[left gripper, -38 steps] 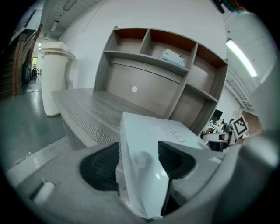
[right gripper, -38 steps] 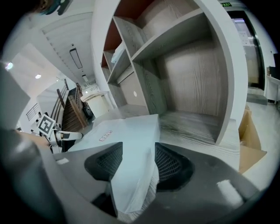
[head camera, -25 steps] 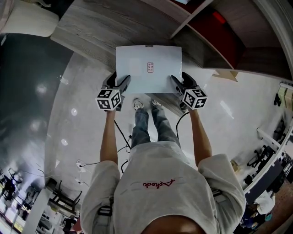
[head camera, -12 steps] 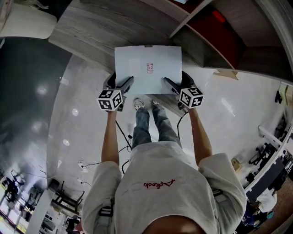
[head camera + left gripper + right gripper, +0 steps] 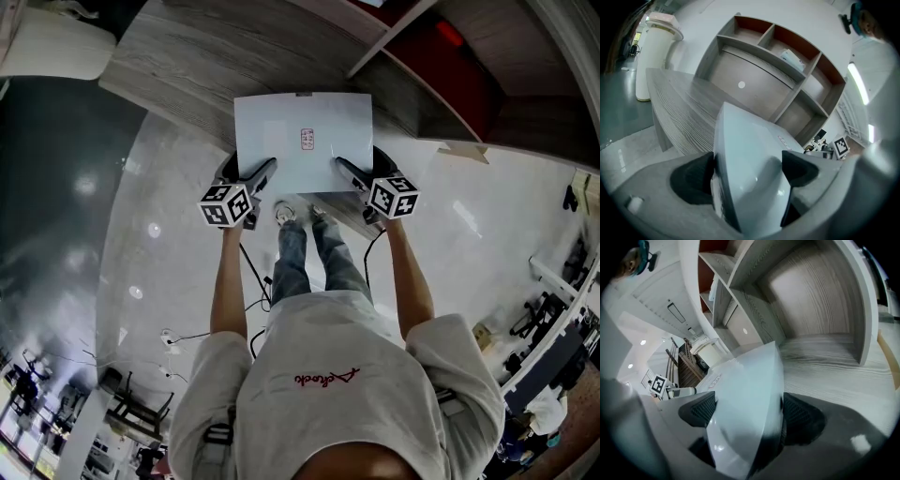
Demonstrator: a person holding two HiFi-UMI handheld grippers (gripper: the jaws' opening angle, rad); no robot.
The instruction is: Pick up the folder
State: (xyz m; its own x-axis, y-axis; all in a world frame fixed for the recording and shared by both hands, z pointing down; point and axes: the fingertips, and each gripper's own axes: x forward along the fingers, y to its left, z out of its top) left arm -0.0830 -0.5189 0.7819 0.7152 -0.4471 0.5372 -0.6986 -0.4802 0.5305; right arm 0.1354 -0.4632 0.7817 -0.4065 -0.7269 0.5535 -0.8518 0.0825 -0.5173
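A pale blue-white folder [image 5: 303, 141] lies flat on the grey wooden desk [image 5: 187, 66], its near edge over the desk's front edge. My left gripper [image 5: 246, 167] is at its near left corner and my right gripper [image 5: 361, 164] at its near right corner. Both sets of jaws are opening and stand wide. In the left gripper view the folder [image 5: 750, 154] runs between the two dark pads [image 5: 691, 178]. The right gripper view shows the folder [image 5: 750, 390] between the pads [image 5: 801, 416] in the same way. I see neither pair pressing on it.
Behind the desk stands a wooden shelf unit [image 5: 787, 56] with red-backed compartments [image 5: 450, 75]. A white cylindrical unit [image 5: 654, 51] stands at the desk's far left end. Below the front edge are the person's feet [image 5: 295, 214] and cables on the glossy floor [image 5: 169, 281].
Both grippers' jaws have spread, and their inner fingers have swung further in over the folder. The folder and both hands have stayed almost in place.
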